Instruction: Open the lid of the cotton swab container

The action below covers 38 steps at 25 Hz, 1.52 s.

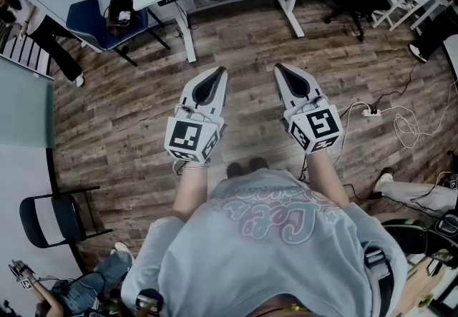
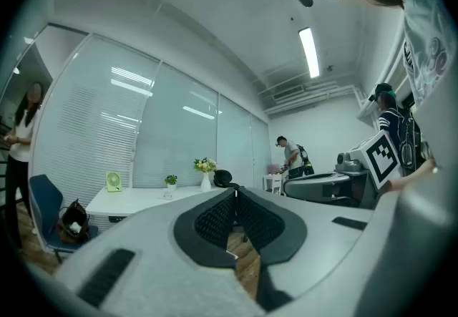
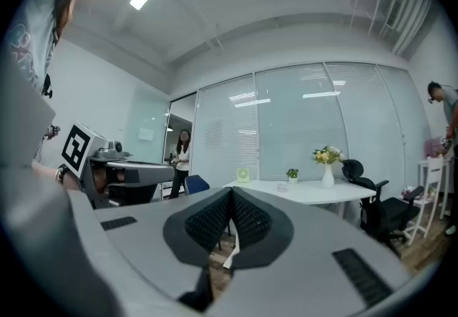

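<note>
Two smooth grey wedges: left tongs [image 1: 217,71] and right tongs [image 1: 280,67] pressed closed, ribbed black pads [image 2: 215,221] meeting, above wood-plank floor [image 1: 129,122].

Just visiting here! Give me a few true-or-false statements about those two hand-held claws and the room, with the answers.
1. The left gripper and the right gripper are both shut and empty. True.
2. The right gripper grips a cotton swab container. False: it holds nothing, and no such container shows.
3. A vase of flowers stands on the white desk. True.
4. The floor is carpeted. False: it is wood planks.
5. A bag sits on the blue chair. True.
</note>
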{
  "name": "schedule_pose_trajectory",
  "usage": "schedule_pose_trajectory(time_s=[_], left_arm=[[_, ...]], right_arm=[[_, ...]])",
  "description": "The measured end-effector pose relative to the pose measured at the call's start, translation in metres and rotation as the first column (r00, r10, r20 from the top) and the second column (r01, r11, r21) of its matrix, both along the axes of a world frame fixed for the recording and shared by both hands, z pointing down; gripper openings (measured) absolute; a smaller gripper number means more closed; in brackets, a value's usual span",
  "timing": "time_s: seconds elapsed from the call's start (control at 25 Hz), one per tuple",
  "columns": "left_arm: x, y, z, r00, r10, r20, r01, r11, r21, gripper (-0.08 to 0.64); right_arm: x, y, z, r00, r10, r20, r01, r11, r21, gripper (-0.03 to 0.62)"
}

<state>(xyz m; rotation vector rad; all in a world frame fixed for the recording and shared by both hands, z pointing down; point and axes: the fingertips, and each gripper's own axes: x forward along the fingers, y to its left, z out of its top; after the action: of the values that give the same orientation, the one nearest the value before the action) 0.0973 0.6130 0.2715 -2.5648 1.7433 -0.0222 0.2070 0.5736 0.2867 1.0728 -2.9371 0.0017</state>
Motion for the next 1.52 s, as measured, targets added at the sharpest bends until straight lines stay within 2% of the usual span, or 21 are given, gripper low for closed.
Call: schedule_pose_trajectory(time_s=[0.52,0.88,1.04,1.08,1.16,1.32,1.52], left_arm=[[-0.004,0.001,-0.001,1.0,0.017,-0.007,-0.017,1.0,0.007,0.014],[-0.008,0.001,-0.004,0.999,0.021,-0.03,-0.021,1.0,0.022,0.014],[-0.013,0.001,-0.005,0.999,0.008,-0.045,-0.007,1.0,0.025,0.017],[-0.015,0.001,-0.004,0.999,0.004,-0.05,-0.003,1.0,0.021,0.045],[-0.019,0.0,-0.003,0.998,-0.005,-0.063,0.006,1.0,0.013,0.174],[-0.03,0.001,-0.003,0.996,-0.027,-0.083,0.029,0.999,0.016,0.24],[-0.043,0.0,-0.001,0.996,-0.035,-0.087,0.037,0.999,0.019,0.285]], right_arm=[[-0.011,0.004,0.0,1.0,-0.009,-0.006,0.009,1.0,0.004,0.005],[-0.019,0.005,-0.003,0.998,-0.022,0.057,0.023,1.0,-0.007,0.008],[-0.024,0.005,-0.005,0.996,-0.045,0.081,0.047,0.999,-0.026,0.108],[-0.024,0.005,-0.004,0.996,-0.039,0.086,0.042,0.999,-0.028,0.134],[-0.023,0.003,-0.004,0.996,-0.012,0.088,0.015,1.0,-0.026,0.198],[-0.02,-0.002,-0.005,0.992,0.053,0.111,-0.052,0.999,-0.014,0.31],[-0.026,-0.005,-0.005,0.989,0.075,0.13,-0.074,0.997,-0.012,0.318]])
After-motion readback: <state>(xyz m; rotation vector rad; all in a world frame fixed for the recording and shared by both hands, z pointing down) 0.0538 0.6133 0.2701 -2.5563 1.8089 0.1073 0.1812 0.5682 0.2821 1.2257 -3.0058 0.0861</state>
